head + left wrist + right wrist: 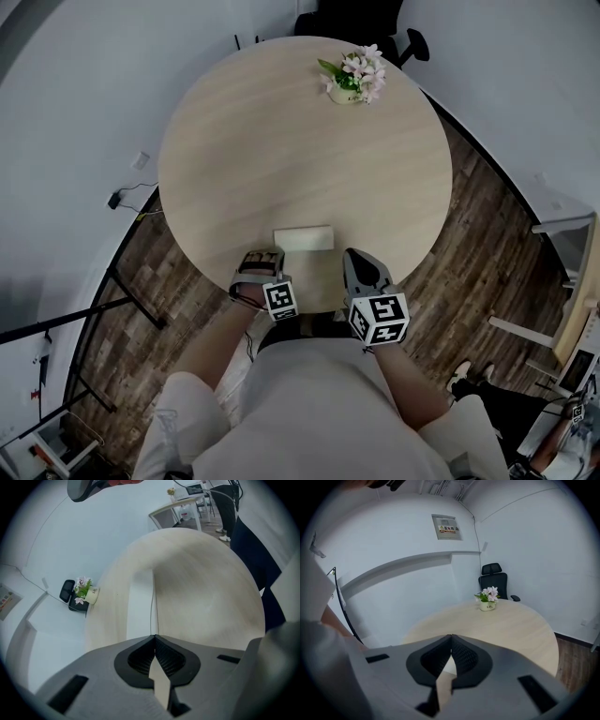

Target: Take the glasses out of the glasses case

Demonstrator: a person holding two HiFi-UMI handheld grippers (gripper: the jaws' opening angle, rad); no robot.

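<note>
Left gripper (262,255) closed, glasses case (303,238) lying crosswise

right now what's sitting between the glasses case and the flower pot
Nothing: in the head view only bare tabletop runs from the glasses case to the flower pot.

The person wears a pale top (319,412) and pale trousers (183,403). The left gripper (260,255) and the right gripper (352,255) are grey, and each carries a white cube (380,319) printed with black square markers. Seen in the gripper views, the jaws are matte grey shells with dark slot-shaped recesses on their flanks. Their inner faces are lined with black ribbed pads (140,660).
</note>
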